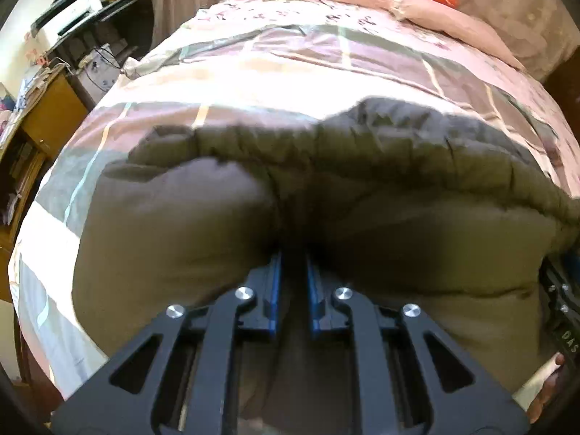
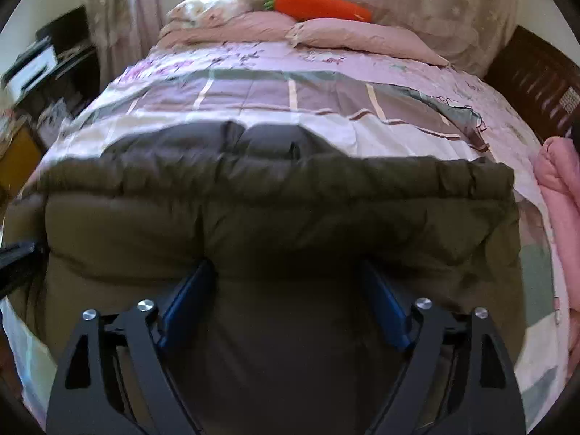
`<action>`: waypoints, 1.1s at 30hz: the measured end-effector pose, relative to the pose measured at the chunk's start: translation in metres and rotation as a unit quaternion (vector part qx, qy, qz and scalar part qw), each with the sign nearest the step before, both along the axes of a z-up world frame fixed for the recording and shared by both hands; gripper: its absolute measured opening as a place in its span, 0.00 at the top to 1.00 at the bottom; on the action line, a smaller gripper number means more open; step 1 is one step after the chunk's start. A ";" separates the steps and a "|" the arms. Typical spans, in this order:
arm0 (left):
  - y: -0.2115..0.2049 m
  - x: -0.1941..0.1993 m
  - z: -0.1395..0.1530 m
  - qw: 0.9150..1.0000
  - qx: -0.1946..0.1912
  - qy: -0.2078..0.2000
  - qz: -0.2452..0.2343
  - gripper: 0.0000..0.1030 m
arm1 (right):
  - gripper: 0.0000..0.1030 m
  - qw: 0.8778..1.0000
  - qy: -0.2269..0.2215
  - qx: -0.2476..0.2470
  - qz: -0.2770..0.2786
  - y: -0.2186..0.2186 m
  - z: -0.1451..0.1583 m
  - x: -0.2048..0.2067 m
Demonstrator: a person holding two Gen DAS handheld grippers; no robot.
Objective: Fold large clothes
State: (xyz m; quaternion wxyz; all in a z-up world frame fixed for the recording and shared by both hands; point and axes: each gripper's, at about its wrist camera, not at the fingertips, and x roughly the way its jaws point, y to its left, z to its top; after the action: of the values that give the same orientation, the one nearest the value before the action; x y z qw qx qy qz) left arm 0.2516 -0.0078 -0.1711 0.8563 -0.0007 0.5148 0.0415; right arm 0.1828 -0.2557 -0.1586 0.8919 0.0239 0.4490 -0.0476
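A large olive-brown padded jacket (image 1: 398, 188) lies spread across the near part of the bed. In the left wrist view my left gripper (image 1: 293, 257) has its blue pads close together, pinching a fold of the jacket that bulges around the tips. In the right wrist view the same jacket (image 2: 290, 195) fills the foreground. My right gripper (image 2: 288, 266) stands open, its blue fingers (image 2: 195, 290) wide apart and their tips sunk into the padding. The right gripper's body (image 1: 562, 308) and a hand (image 1: 547, 380) show at the left view's right edge.
The bed's patchwork quilt (image 2: 326, 108) reaches back to pink pillows (image 2: 355, 36) and an orange carrot plush (image 2: 319, 5). A pink garment (image 2: 558, 195) lies at the bed's right edge. A desk with a printer (image 1: 69, 11) and a wooden cabinet (image 1: 47, 108) stand left of the bed.
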 end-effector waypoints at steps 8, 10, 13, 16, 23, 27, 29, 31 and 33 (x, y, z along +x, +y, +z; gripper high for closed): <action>0.010 0.071 -0.032 0.998 -0.030 0.000 0.049 0.95 | 0.14 0.996 -0.023 0.047 -0.067 -0.030 -0.013 0.076; 0.017 0.084 -0.037 0.998 -0.042 0.017 0.038 0.96 | 0.12 0.996 -0.026 0.048 -0.074 -0.030 -0.023 0.083; 0.044 0.089 -0.029 0.992 -0.104 0.034 0.056 0.97 | 0.12 0.997 -0.009 0.053 -0.063 -0.036 -0.022 0.090; 0.076 0.080 0.010 0.989 -0.134 0.030 0.054 0.72 | 0.12 0.995 0.002 0.059 -0.075 -0.050 0.000 0.088; 0.147 -0.021 0.060 0.998 -0.020 -0.059 0.027 0.15 | 0.08 0.991 -0.031 0.103 0.077 0.026 0.079 0.070; 0.195 -0.037 0.017 0.994 -0.087 -0.016 0.061 0.20 | 0.08 0.980 0.010 0.067 0.189 0.137 0.070 0.079; 0.200 -0.038 0.000 0.991 -0.122 0.001 0.054 0.21 | 0.08 0.969 0.030 0.031 0.245 0.200 0.057 0.094; 0.200 -0.041 -0.010 0.989 -0.139 0.004 0.044 0.21 | 0.08 0.958 0.070 0.000 0.279 0.247 0.037 0.115; 0.198 -0.040 -0.019 0.988 -0.147 0.011 0.038 0.21 | 0.08 0.947 0.111 -0.012 0.301 0.278 0.017 0.133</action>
State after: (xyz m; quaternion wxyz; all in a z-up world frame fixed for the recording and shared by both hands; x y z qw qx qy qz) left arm 0.2121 0.1903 -0.1898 0.8391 -0.1455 0.5242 -0.0022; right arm 0.3156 0.0226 -0.1420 0.8093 -0.1289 0.5309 0.2157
